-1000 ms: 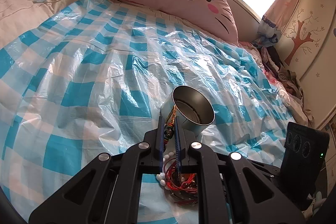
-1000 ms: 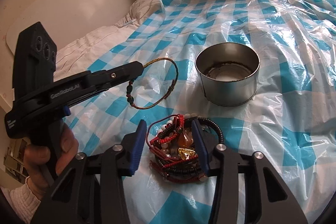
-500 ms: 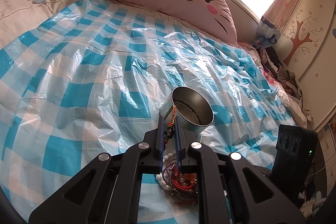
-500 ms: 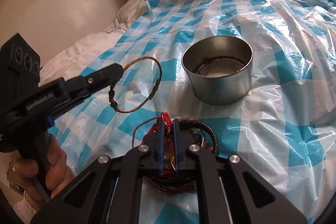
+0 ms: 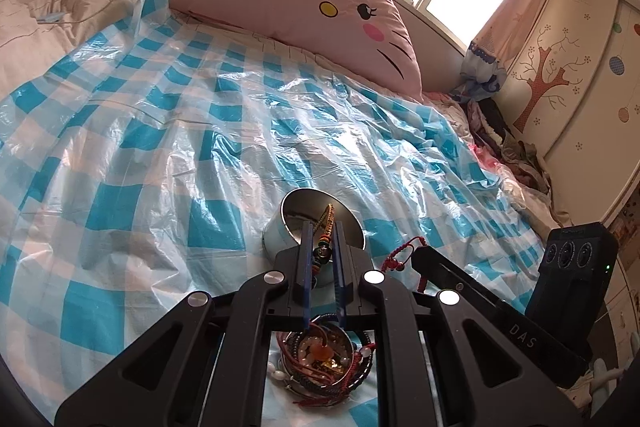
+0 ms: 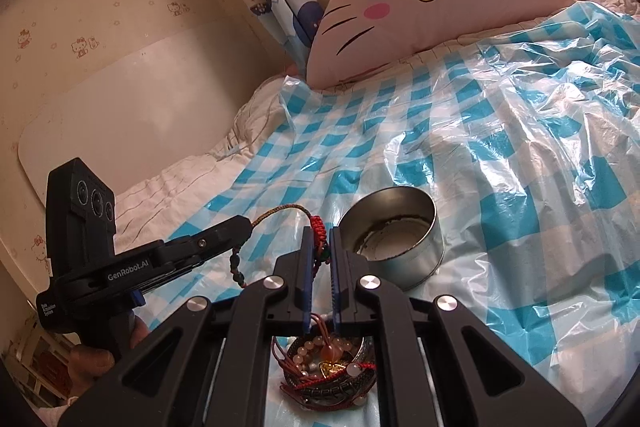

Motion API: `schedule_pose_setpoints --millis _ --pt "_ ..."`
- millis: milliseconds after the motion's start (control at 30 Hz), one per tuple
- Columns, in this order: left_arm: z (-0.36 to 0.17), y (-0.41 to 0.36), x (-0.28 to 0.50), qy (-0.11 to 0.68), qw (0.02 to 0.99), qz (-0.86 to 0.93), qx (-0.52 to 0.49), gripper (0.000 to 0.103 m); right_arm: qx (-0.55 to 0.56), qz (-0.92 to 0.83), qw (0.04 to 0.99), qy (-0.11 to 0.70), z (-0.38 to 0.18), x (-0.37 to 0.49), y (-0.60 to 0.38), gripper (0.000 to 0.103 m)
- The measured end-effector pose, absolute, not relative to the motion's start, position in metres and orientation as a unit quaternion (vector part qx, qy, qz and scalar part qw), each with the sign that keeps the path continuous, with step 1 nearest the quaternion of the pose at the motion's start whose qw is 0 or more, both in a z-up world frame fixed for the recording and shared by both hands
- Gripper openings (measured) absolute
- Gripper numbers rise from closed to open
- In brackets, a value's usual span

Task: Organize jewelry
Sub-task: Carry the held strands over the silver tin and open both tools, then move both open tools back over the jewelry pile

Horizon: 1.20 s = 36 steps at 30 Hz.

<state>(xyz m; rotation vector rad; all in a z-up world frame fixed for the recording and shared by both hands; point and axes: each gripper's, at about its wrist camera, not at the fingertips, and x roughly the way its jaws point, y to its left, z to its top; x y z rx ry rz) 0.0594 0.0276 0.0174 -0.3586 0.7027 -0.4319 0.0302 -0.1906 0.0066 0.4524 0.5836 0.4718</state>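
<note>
Two bracelets are held clear of the bed. A red cord bracelet (image 6: 319, 231) is clamped between the closed fingers of the right tongs (image 6: 320, 233), and a thin beaded cord bracelet (image 5: 325, 231) is pinched by the left tongs (image 5: 323, 227), also closed. The jewelry pile (image 6: 326, 373) is seen below both tongs, near their base. A round metal tin (image 6: 394, 233) is set just ahead of them, on the blue checked plastic sheet (image 6: 520, 155).
</note>
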Motion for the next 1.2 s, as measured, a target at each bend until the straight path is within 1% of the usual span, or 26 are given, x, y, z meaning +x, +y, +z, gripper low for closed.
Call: schedule_pose_setpoints --millis 367,533,633,667,700,733,767,800,867,967,1067,1167,1200 --pt "0.022 0.009 0.091 0.344 0.883 -0.241 -0.211 0.009 0.238 0.197 0.911 0.273 0.004 0.057 -0.202 0.009" --pt "0.012 -0.002 0.112 0.362 0.869 -0.25 -0.227 0.009 0.236 0.183 0.913 0.278 -0.002 0.075 -0.204 0.009" --pt "-0.002 -0.009 0.13 0.392 0.861 -0.234 -0.225 0.01 0.225 0.18 0.912 0.291 -0.009 0.092 -0.199 0.009" --pt "-0.008 -0.01 0.135 0.403 0.86 -0.222 -0.221 0.013 0.218 0.181 0.908 0.308 -0.014 0.099 -0.194 0.009" --pt "-0.013 -0.01 0.137 0.41 0.861 -0.211 -0.215 0.015 0.213 0.176 0.905 0.324 -0.02 0.106 -0.191 0.02" --pt "-0.016 -0.008 0.138 0.415 0.862 -0.201 -0.21 0.02 0.216 0.17 0.903 0.329 -0.025 0.108 -0.191 0.031" --pt "-0.018 -0.005 0.137 0.415 0.864 -0.194 -0.208 0.026 0.219 0.168 0.903 0.329 -0.028 0.107 -0.192 0.031" --pt "-0.018 -0.002 0.136 0.412 0.867 -0.188 -0.207 0.029 0.217 0.166 0.904 0.328 -0.029 0.106 -0.194 0.031" --pt "-0.016 0.004 0.132 0.403 0.875 -0.173 -0.206 0.04 0.217 0.159 0.908 0.323 -0.028 0.102 -0.199 0.031" --pt "-0.014 0.008 0.124 0.397 0.883 -0.153 -0.199 0.042 0.231 0.149 0.905 0.326 -0.031 0.097 -0.208 0.033" --pt "-0.007 0.007 0.112 0.388 0.894 -0.138 -0.177 0.044 0.233 0.139 0.906 0.326 -0.031 0.088 -0.215 0.036" --pt "0.001 0.006 0.101 0.369 0.907 -0.127 -0.156 0.053 0.234 0.128 0.91 0.318 -0.027 0.082 -0.221 0.04" --pt "0.003 0.006 0.098 0.367 0.909 -0.126 -0.153 0.054 0.237 0.125 0.91 0.317 -0.027 0.081 -0.222 0.042"
